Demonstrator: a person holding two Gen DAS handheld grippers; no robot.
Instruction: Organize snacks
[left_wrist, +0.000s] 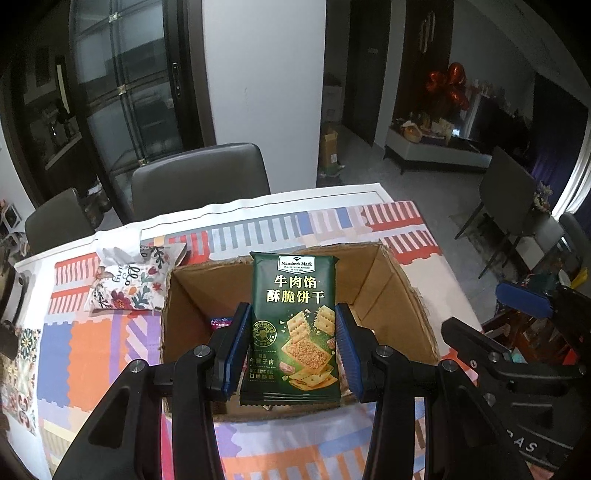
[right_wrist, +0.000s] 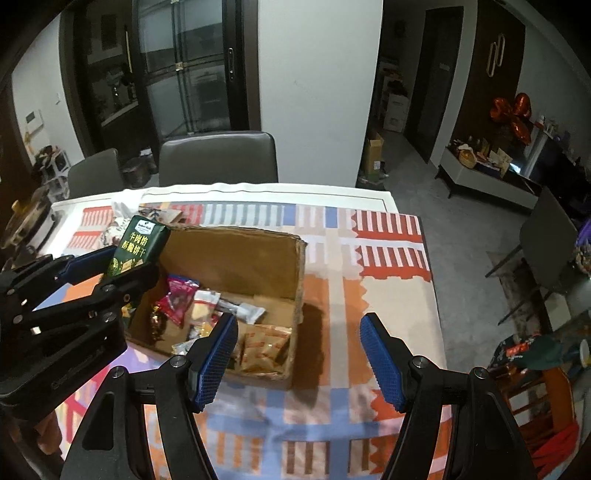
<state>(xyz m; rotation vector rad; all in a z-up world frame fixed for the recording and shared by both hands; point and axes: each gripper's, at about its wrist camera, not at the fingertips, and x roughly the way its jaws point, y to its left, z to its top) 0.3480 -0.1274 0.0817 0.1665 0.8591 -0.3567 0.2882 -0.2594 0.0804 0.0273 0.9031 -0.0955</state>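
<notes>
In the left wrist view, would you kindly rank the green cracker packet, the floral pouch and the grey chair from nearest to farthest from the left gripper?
1. Green cracker packet: clamped upright between the left gripper pads, over the cardboard box.
2. Floral pouch: on the tablecloth, beyond the box's left side.
3. Grey chair: behind the table's far edge.

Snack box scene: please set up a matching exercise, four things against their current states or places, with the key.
Things:
1. green cracker packet
2. right gripper
3. cardboard box
4. floral bag

States:
A. open, holding nothing
B. on the tablecloth beside the box
C. pinched upright by the left gripper
D. open-topped, snacks inside

Pairs: 1-C, 2-A, 3-D, 4-B
</notes>
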